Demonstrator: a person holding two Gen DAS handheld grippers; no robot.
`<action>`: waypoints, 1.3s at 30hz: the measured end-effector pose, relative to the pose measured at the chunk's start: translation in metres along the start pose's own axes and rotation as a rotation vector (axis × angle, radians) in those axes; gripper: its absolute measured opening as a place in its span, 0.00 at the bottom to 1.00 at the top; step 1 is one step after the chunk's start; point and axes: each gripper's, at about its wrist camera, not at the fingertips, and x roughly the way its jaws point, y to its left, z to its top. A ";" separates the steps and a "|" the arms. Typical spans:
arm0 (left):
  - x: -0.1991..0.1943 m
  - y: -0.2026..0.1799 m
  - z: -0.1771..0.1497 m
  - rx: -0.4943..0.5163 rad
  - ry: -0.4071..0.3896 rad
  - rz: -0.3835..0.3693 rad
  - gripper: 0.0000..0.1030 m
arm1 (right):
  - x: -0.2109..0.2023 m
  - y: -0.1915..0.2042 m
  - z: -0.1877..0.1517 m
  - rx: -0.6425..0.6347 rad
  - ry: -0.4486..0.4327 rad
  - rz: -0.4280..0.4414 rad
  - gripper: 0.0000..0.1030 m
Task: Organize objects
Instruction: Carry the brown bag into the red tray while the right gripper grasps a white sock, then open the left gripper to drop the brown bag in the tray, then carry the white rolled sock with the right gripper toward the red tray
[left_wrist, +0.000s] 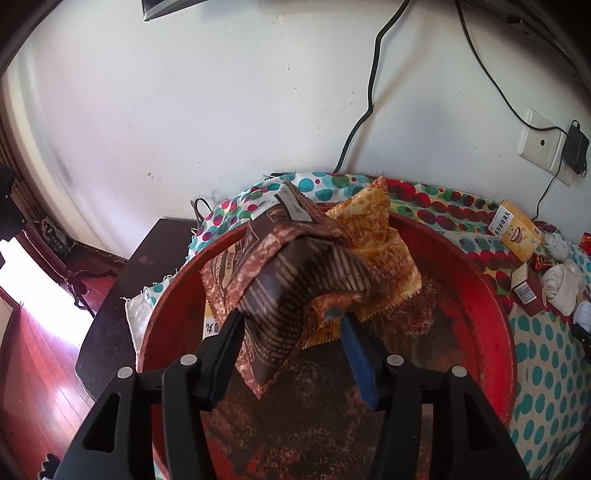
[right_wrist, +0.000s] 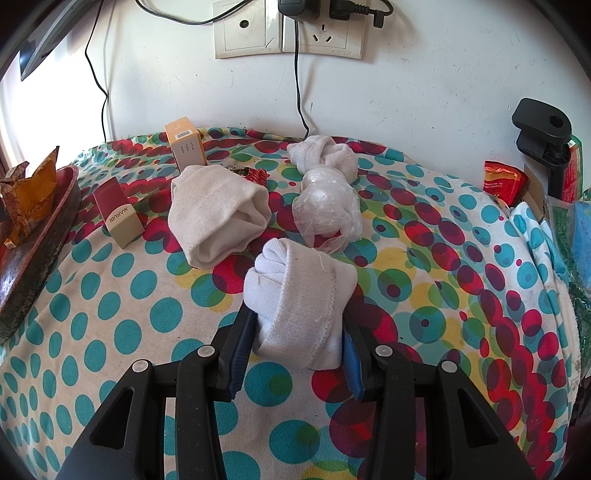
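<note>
Holding brown packet (left_wrist: 295, 295) and orange packet (left_wrist: 373, 236), red tray (left_wrist: 476, 295)

Brown striped sachet (left_wrist: 295, 291): tilted, centre frame, over red round tray (left_wrist: 480, 295). Orange sachet (left_wrist: 376, 236): behind, in tray. Rolled white sock (right_wrist: 299, 306): knotted, upright, centre frame on dotted cloth (right_wrist: 129, 332).

"MARUBI" is printed, running sideways, on the pale lower half of the small dark-red and cream carton (right_wrist: 120, 218) standing on the dotted cloth. "OPPLE" is embossed faintly on the lower edge of the white wall socket plates (right_wrist: 288, 35). Chinese characters are printed on the upright yellow cardboard box (left_wrist: 511, 225) and on the brown foil sachets (left_wrist: 295, 280), but they cannot be read.
</note>
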 end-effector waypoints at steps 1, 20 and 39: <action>-0.003 0.000 -0.003 0.000 -0.006 -0.006 0.54 | 0.000 0.000 0.000 -0.001 0.000 -0.002 0.39; -0.059 -0.028 -0.082 0.009 -0.084 -0.052 0.54 | -0.017 0.006 -0.002 -0.013 -0.084 -0.105 0.35; -0.079 -0.040 -0.107 0.095 -0.177 -0.121 0.54 | -0.051 0.098 0.015 -0.038 -0.128 0.110 0.36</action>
